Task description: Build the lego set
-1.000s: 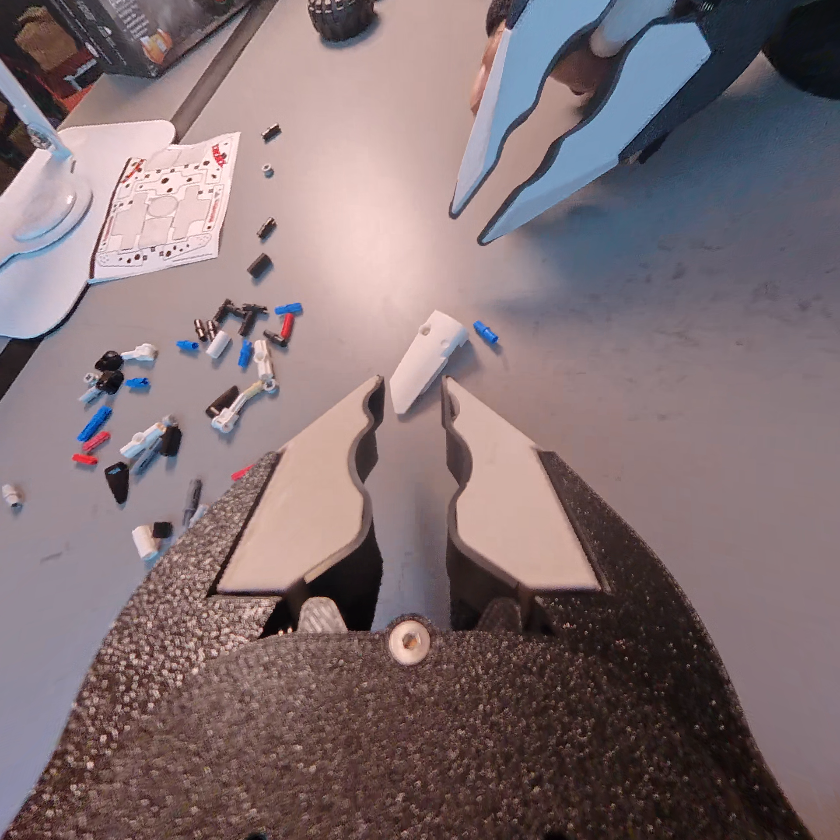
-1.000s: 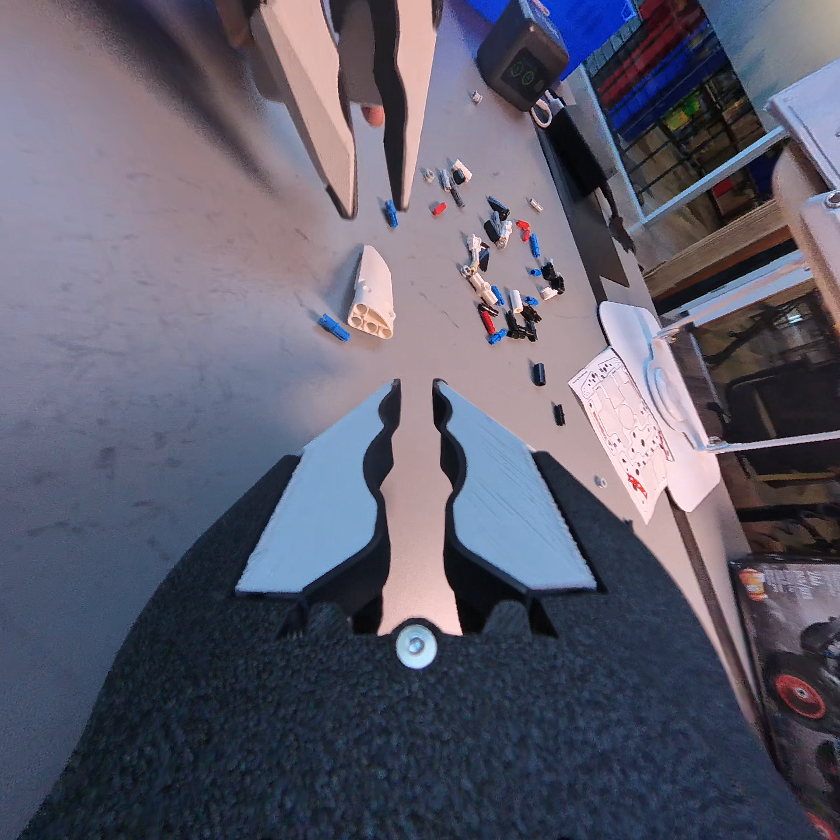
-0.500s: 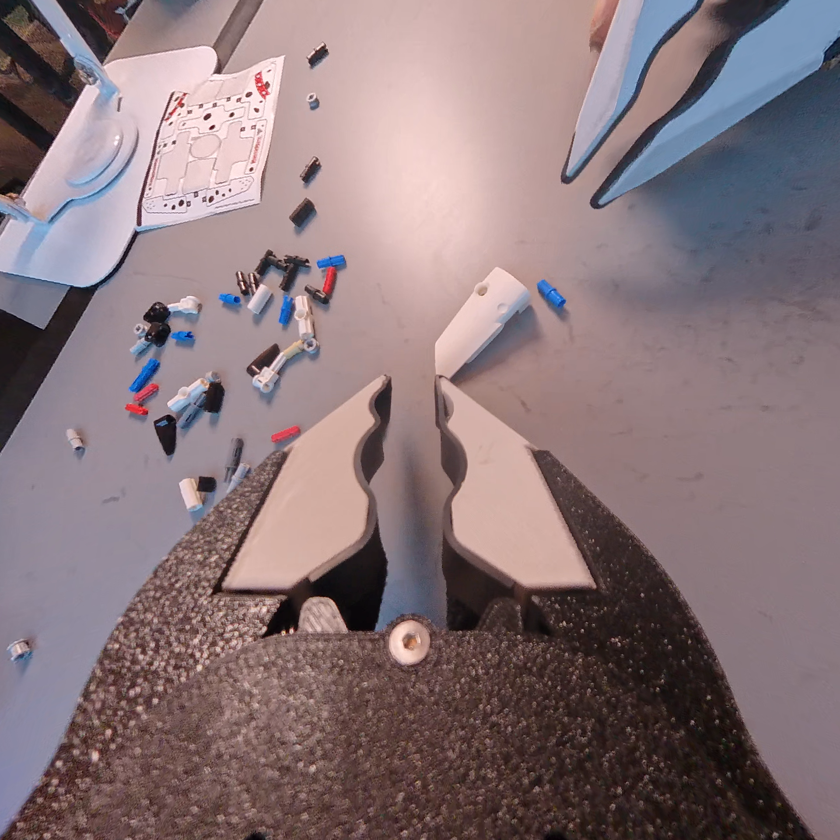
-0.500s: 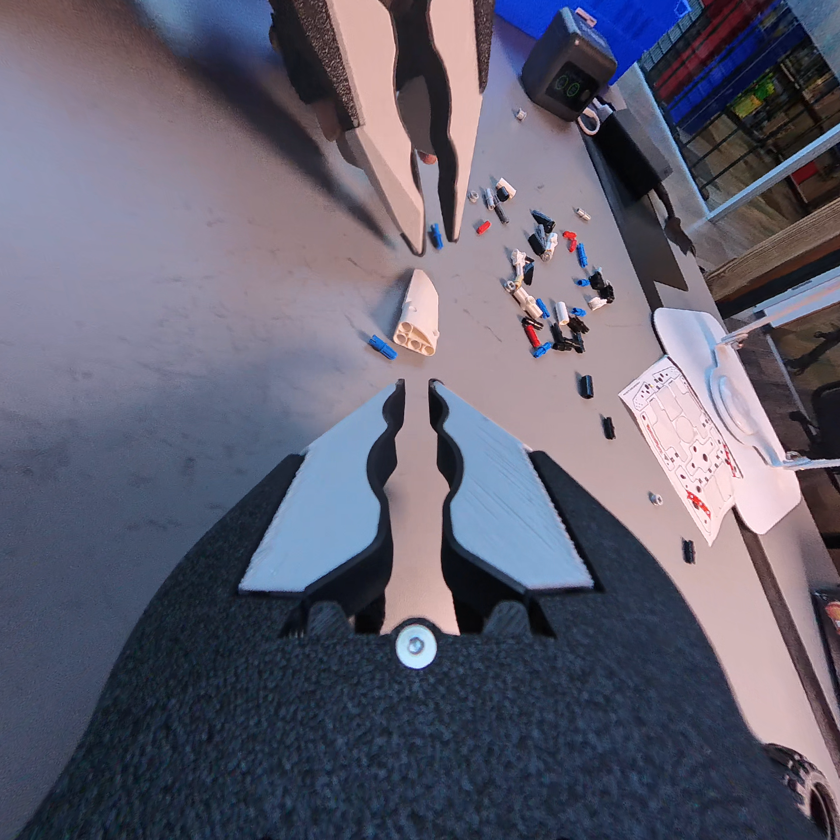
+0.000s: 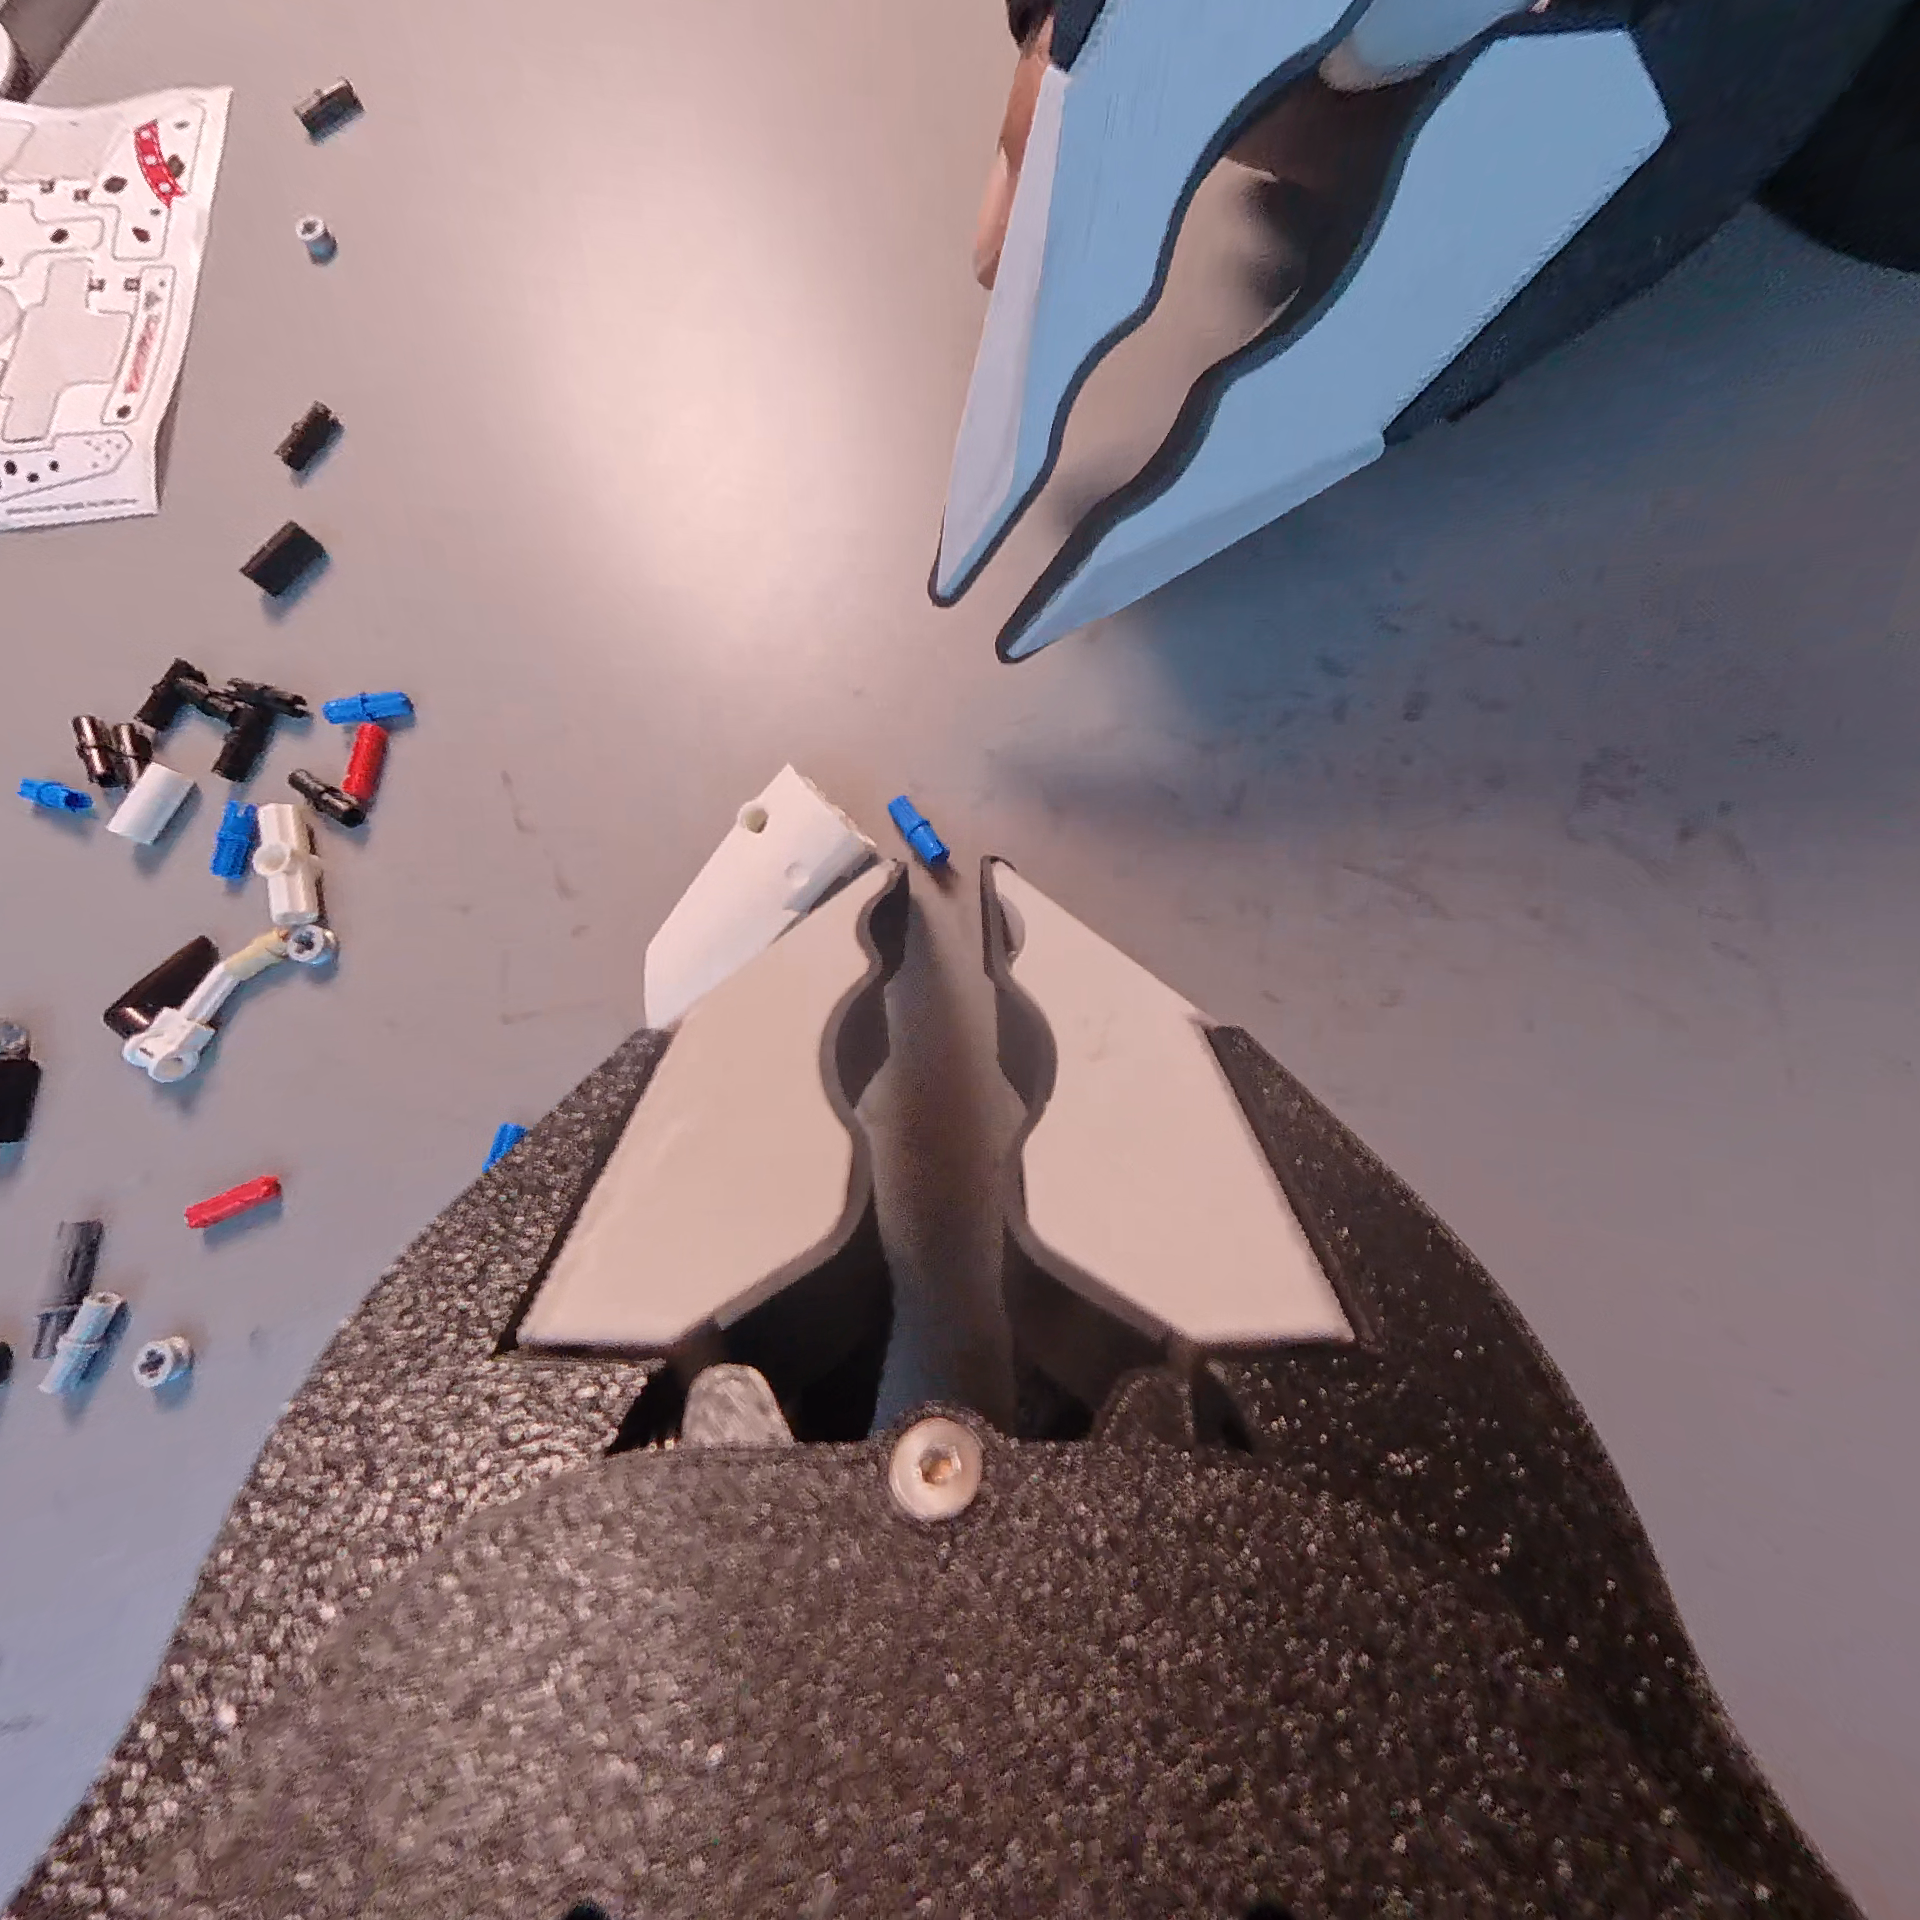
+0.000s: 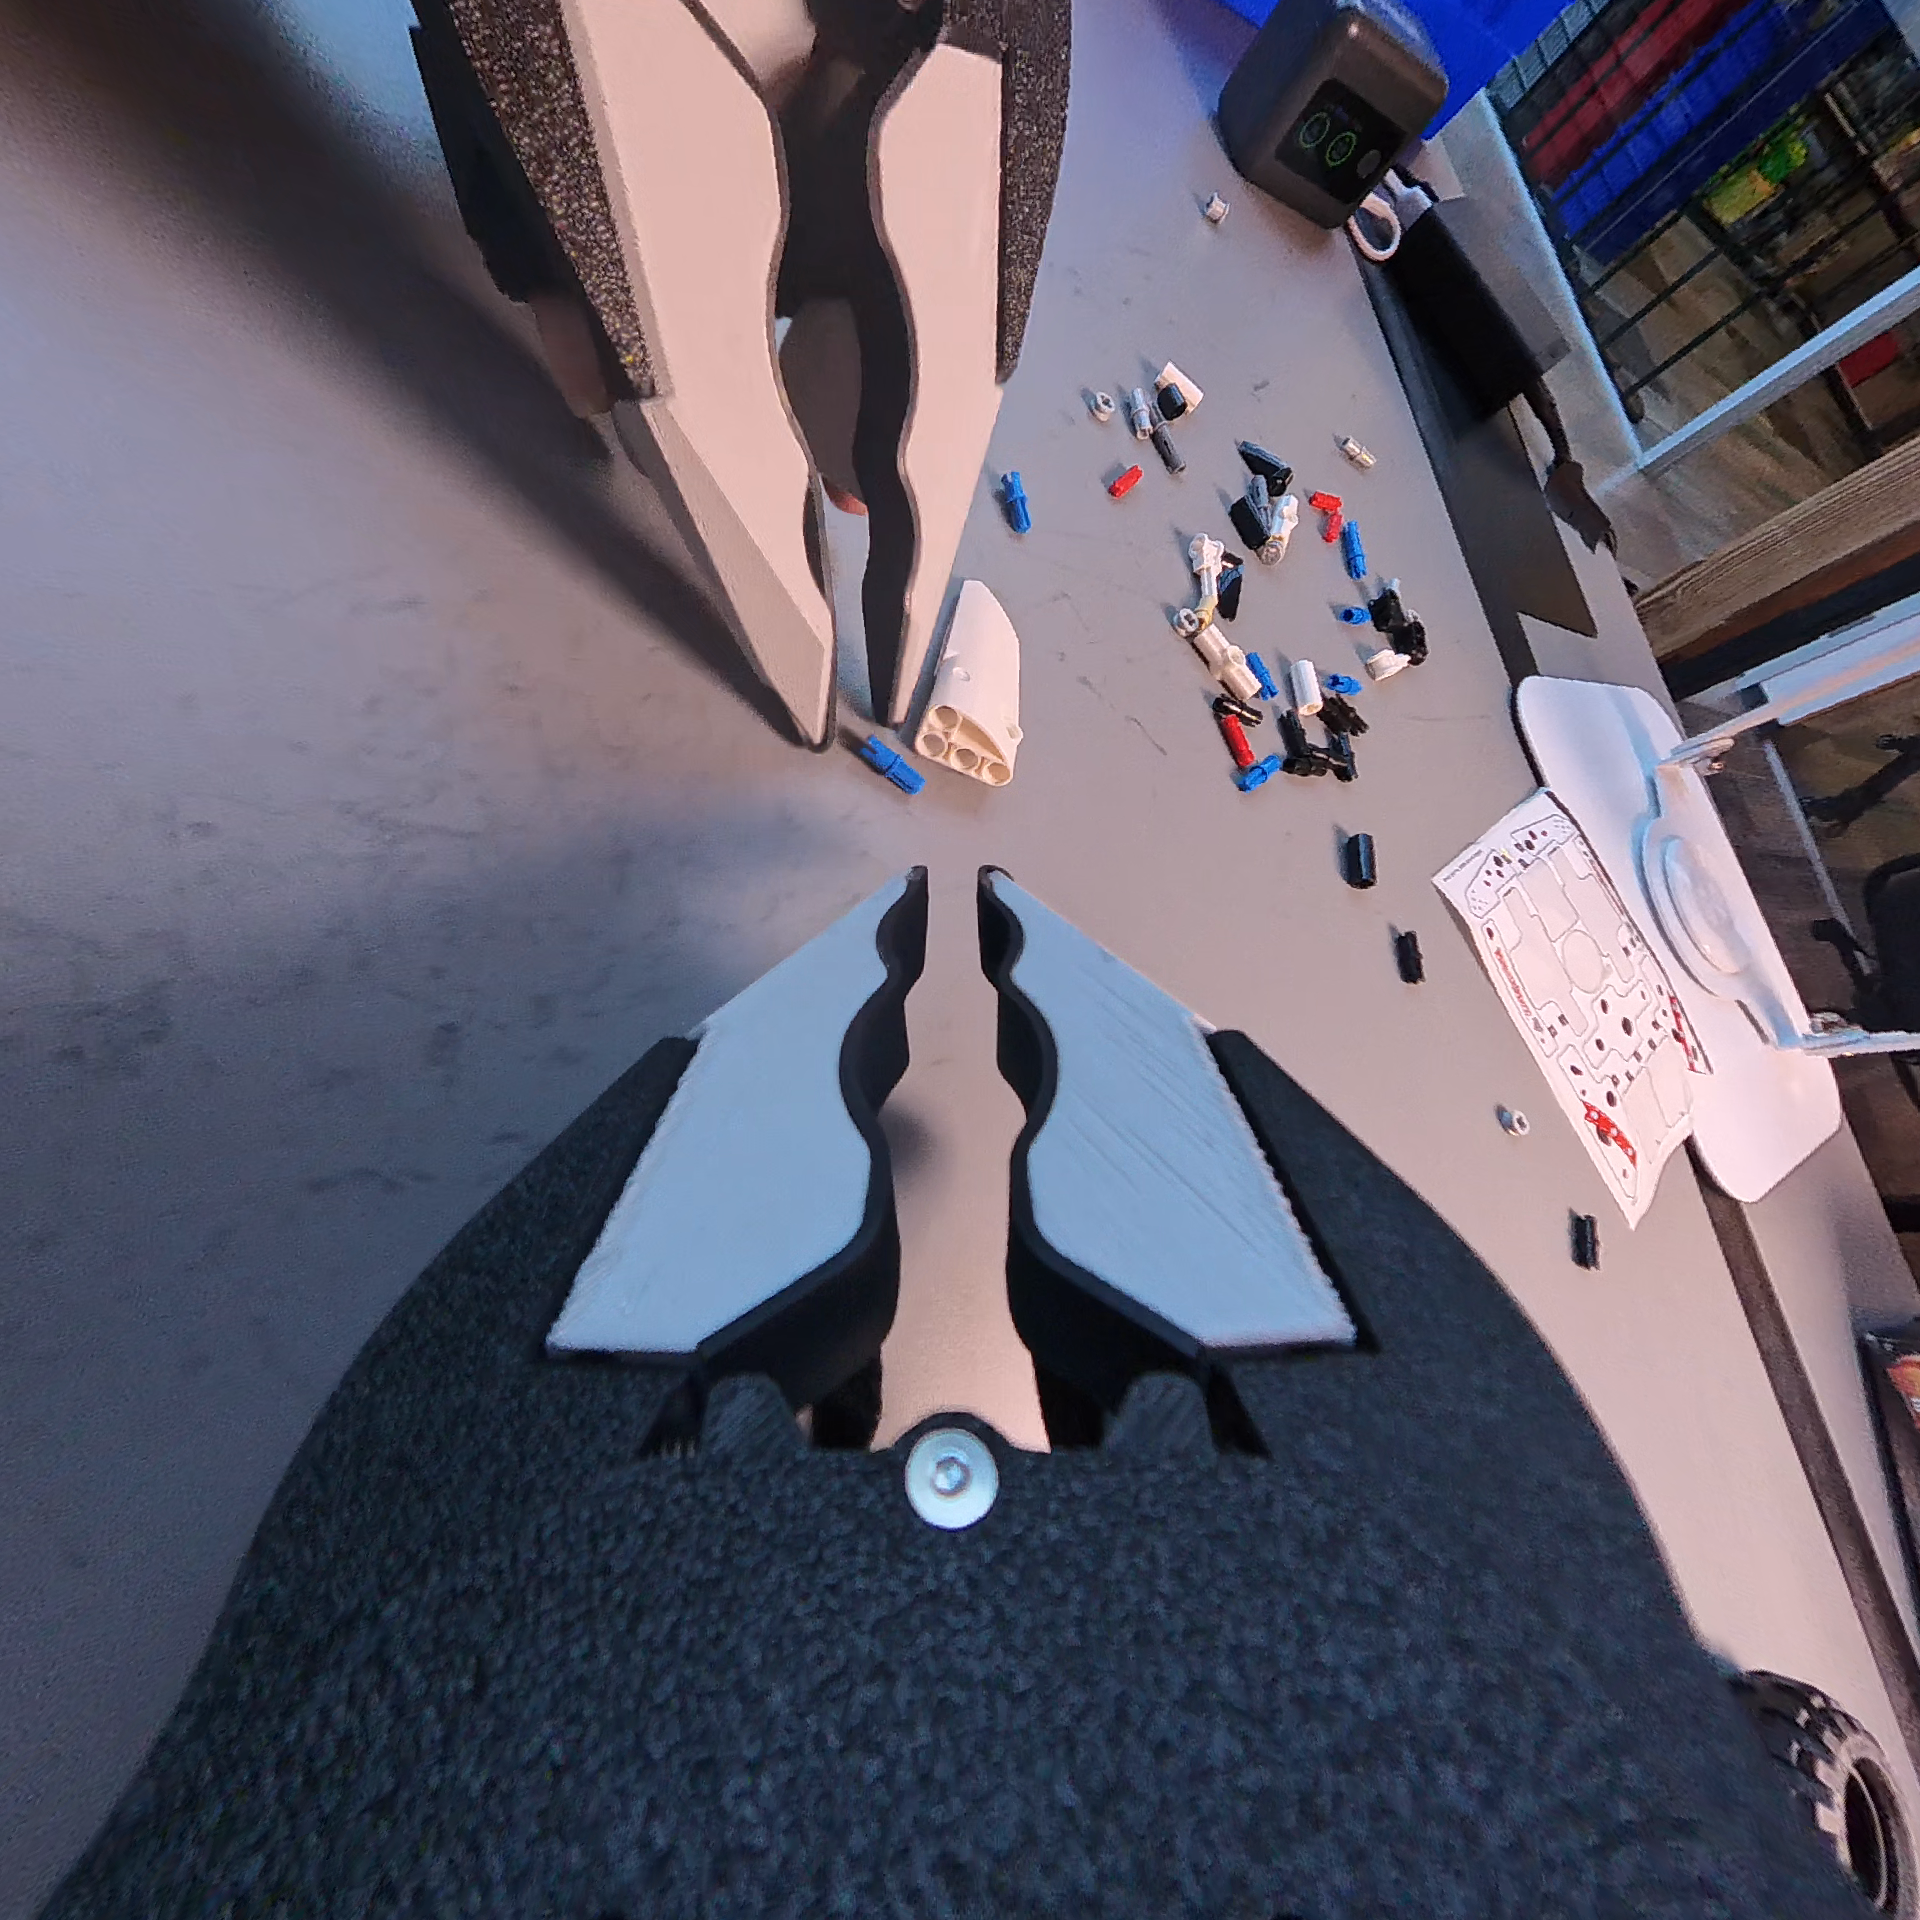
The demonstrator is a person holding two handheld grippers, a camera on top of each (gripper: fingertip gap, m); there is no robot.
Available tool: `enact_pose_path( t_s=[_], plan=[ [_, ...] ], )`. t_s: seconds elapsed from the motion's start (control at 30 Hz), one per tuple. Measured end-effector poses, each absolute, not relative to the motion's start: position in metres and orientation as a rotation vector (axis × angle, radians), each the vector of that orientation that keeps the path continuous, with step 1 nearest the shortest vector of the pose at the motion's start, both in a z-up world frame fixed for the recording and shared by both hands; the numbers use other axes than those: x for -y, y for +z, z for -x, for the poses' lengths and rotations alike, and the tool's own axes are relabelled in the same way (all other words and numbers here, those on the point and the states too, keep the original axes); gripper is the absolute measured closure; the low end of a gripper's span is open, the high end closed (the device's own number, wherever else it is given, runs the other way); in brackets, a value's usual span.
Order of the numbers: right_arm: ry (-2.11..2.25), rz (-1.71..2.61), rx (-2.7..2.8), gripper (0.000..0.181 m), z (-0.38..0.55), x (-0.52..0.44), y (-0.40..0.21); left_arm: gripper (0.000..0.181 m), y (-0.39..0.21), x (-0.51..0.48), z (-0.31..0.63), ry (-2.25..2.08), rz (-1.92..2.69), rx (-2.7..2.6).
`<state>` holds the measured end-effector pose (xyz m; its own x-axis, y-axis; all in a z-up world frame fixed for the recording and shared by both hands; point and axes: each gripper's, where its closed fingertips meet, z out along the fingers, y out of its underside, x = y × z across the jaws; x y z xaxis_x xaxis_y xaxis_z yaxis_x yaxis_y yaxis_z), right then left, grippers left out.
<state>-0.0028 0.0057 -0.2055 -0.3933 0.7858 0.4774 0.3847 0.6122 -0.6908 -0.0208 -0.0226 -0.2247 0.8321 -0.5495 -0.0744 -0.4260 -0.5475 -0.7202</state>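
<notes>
A small blue pin (image 5: 918,829) lies on the grey table just ahead of my left gripper (image 5: 943,868), whose jaws stand slightly apart and empty, low over the table. A white wedge-shaped panel piece (image 5: 758,894) lies beside the pin, partly hidden under my left finger. In the right wrist view the left gripper (image 6: 857,725) points down at the pin (image 6: 894,766) with the panel (image 6: 971,691) to its right. My right gripper (image 6: 951,875) is slightly open and empty, a short way from the pin. It also shows in the left wrist view (image 5: 982,623).
Several small black, blue, red and white pieces (image 5: 249,810) lie scattered on the left, also seen in the right wrist view (image 6: 1278,644). A sticker sheet (image 6: 1579,997), a white stand base (image 6: 1704,935), a black device (image 6: 1330,125) and a tyre (image 6: 1839,1797) stand along the table edge. The grippers' ends are close to 5 cm from one another.
My left gripper has moved forward and down, so its tips now sit right at the blue pin, with the white panel beside its left finger. The right gripper has come closer.
</notes>
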Motion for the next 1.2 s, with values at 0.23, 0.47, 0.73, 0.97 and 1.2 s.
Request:
enact_pose_path(
  t_s=[0.23,0.47,0.73,0.97,1.2],
  plan=[
    [0.612,0.923,2.014,0.173,0.003,-0.005,-0.206,0.166,-0.225,0.017,0.017,-0.204,2.251,-0.653],
    [0.604,0.921,2.017,0.173,0.003,-0.005,-0.207,0.181,-0.226,0.018,0.013,-0.243,2.263,-0.641],
    [0.655,0.951,1.986,0.172,0.001,-0.009,-0.200,0.181,-0.226,0.021,0.015,-0.317,2.277,-0.613],
    [0.647,1.028,2.063,0.170,0.007,-0.011,-0.212,0.178,-0.226,0.022,0.014,-0.306,2.279,-0.617],
    [0.726,1.300,2.190,0.177,0.016,-0.003,-0.224,0.171,-0.222,0.025,0.020,-0.300,2.269,-0.608]
  ],
)
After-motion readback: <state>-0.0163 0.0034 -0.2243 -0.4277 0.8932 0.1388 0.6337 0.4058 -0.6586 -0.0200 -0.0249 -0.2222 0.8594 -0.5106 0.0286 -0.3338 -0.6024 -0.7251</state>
